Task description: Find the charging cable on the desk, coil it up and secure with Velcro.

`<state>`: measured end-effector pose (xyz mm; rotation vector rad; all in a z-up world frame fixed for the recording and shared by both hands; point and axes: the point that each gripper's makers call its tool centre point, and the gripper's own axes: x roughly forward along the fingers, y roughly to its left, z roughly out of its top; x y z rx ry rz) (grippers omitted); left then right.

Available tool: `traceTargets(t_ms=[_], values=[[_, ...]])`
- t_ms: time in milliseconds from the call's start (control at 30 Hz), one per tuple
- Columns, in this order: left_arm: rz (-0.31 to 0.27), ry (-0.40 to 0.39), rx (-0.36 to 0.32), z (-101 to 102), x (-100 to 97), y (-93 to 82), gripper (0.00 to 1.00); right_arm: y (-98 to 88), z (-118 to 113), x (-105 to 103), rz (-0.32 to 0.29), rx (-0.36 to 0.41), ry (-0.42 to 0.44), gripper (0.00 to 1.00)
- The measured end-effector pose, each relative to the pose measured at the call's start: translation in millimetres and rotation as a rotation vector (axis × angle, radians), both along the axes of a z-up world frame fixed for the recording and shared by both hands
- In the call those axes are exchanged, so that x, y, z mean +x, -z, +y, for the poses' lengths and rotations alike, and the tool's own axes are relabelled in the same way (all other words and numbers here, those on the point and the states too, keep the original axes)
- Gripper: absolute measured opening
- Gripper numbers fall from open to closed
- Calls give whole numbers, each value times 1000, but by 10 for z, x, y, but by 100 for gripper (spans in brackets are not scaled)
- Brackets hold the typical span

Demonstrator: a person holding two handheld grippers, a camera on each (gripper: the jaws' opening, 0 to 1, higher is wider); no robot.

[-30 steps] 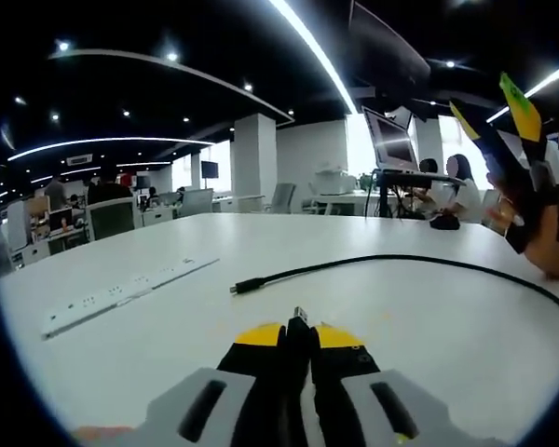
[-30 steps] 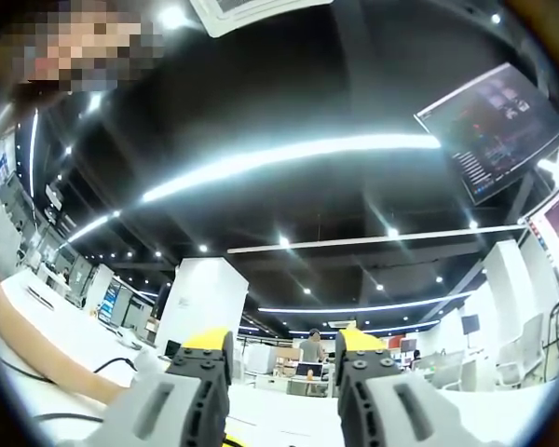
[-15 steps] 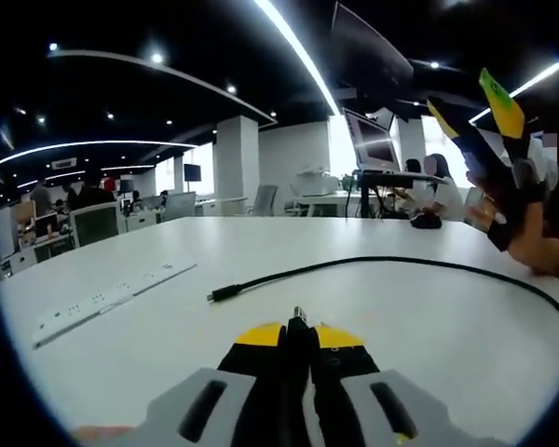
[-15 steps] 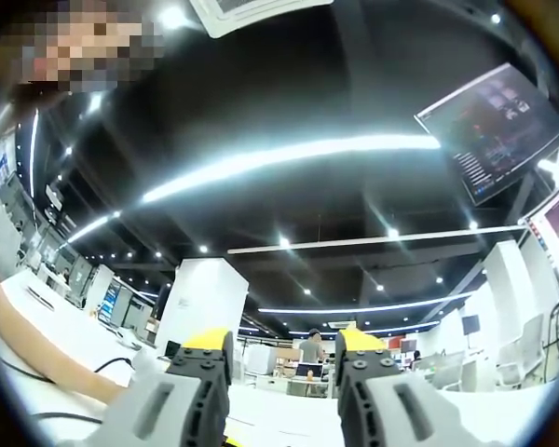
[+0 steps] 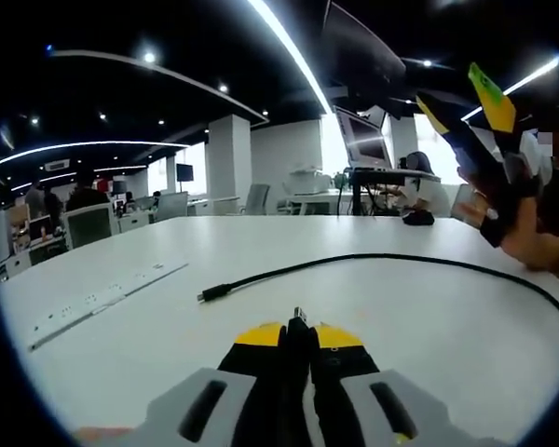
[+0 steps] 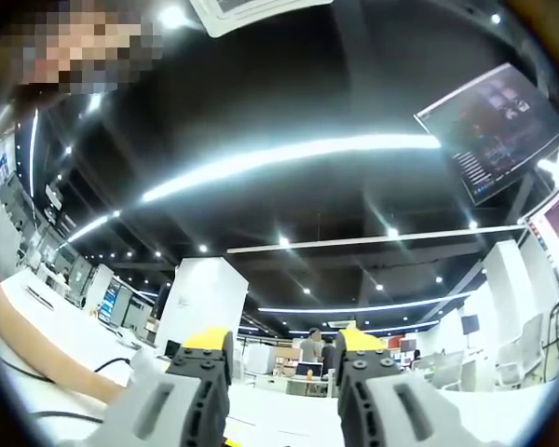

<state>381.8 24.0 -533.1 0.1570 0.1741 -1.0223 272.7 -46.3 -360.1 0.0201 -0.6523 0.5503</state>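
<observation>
A black charging cable [image 5: 373, 260] lies on the white desk [image 5: 429, 317]. Its plug [image 5: 212, 293] points left, and the cord curves away past the right edge. At the bottom of the left gripper view my left gripper [image 5: 298, 326] is shut, and a small dark tip that looks like the cable's other end pokes out between the jaws. My right gripper [image 5: 461, 93] is held in a hand [image 5: 540, 247] above the desk's right side, jaws apart. In the right gripper view the right gripper [image 6: 281, 349] stands open, tilted up at the ceiling, with nothing between its fingers.
A white power strip [image 5: 102, 298] lies on the desk at the left. A monitor on a stand [image 5: 363, 140] rises behind the far edge, with chairs and seated people beyond. A person's arm [image 6: 37, 363] crosses the lower left of the right gripper view, over bits of black cable [image 6: 65, 416].
The left gripper view has shifted a little, so the plug and power strip sit further left in it. The right gripper view holds still.
</observation>
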Motion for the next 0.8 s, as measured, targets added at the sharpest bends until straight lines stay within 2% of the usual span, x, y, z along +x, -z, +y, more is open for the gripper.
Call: traceTargets(t_ms=[133, 233, 300, 367, 400, 567, 800], values=[[12, -3, -15, 9, 25, -3, 11, 16, -16, 50, 23, -10, 4, 46], [13, -5, -17, 7, 30, -2, 11, 201, -6, 288, 129, -82, 21, 46], [11, -4, -15, 4, 24, 1, 11, 341, -16, 472, 203, -94, 32, 45], [16, -5, -22, 10, 25, 2, 11, 600, -16, 754, 358, -92, 22, 46], [17, -6, -25, 10, 21, 4, 11, 672, -24, 832, 390, -95, 26, 46], [23, -7, -38, 12, 8, 7, 11, 756, -90, 1010, 397, -115, 53, 46], [35, -12, -52, 0, 5, 6, 11, 657, -138, 1122, 386, -96, 62, 46]])
